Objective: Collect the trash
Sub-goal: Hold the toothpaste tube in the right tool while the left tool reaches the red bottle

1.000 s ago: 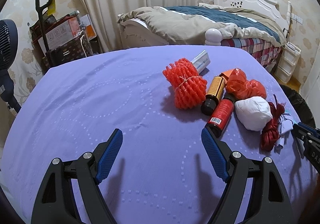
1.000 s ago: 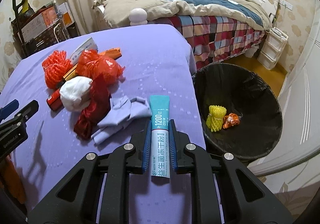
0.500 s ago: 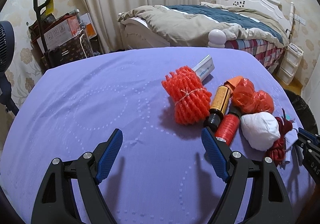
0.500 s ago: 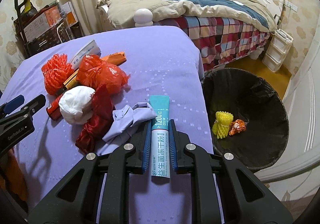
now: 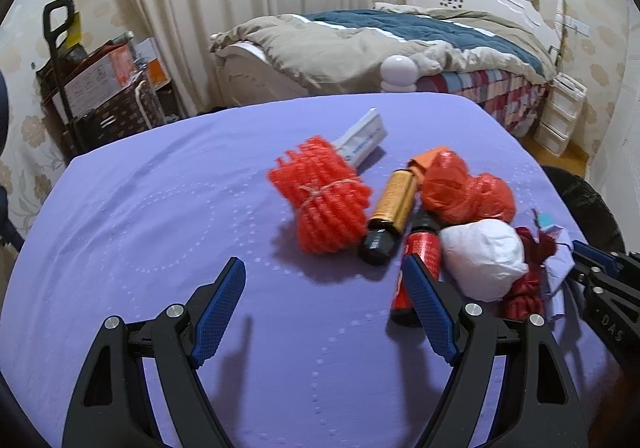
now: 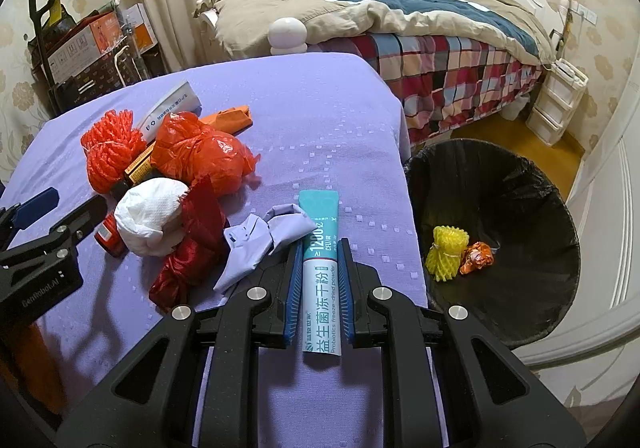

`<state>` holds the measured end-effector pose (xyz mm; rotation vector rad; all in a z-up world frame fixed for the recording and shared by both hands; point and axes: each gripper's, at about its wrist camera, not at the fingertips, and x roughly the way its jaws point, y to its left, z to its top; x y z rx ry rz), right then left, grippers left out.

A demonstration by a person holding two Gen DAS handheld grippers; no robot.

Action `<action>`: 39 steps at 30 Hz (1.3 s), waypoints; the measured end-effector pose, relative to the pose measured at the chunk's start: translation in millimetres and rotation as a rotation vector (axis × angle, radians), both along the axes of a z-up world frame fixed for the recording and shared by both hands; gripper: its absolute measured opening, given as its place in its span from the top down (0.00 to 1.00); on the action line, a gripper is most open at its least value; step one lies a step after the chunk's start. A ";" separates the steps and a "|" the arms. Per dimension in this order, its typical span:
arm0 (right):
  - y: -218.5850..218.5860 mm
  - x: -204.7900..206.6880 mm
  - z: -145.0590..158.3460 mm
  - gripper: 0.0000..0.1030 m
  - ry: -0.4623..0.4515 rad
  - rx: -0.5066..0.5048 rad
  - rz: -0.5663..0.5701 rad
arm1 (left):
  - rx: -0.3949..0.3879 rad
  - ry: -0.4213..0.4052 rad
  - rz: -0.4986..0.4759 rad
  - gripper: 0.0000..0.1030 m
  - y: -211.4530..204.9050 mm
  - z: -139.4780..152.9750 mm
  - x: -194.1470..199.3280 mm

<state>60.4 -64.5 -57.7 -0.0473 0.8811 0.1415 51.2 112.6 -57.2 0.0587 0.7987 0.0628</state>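
the right tool (image 6: 319, 280) is gripping a teal-and-white packet (image 6: 320, 272) over the purple bench (image 6: 320, 116), while the left tool (image 5: 326, 312) is hanging wide open and empty.

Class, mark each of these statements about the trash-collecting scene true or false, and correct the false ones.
1. The right tongs grip a teal and white sachet. True.
2. The left tongs hold the red foam net. False: they are open and empty, short of the net.
3. The black bin is empty. False: a yellow foam net and an orange wrapper lie inside.
4. A white paper wad lies among the trash on the purple cloth. True.
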 end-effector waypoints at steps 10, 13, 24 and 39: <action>0.0 -0.8 -0.2 0.83 -0.001 0.003 0.001 | -0.023 -0.004 -0.007 0.24 -6.6 4.7 -8.9; 0.5 -0.9 -0.8 0.83 -0.001 0.006 0.002 | -0.014 -0.010 -0.027 0.24 -14.1 6.1 -7.6; 0.2 -2.7 -1.6 0.83 -0.001 0.009 0.002 | -0.031 0.049 -0.082 0.63 -27.6 -7.9 3.6; 0.7 -3.3 -2.2 0.83 -0.002 0.008 0.004 | -0.063 0.038 -0.086 0.71 -18.1 -7.4 -28.6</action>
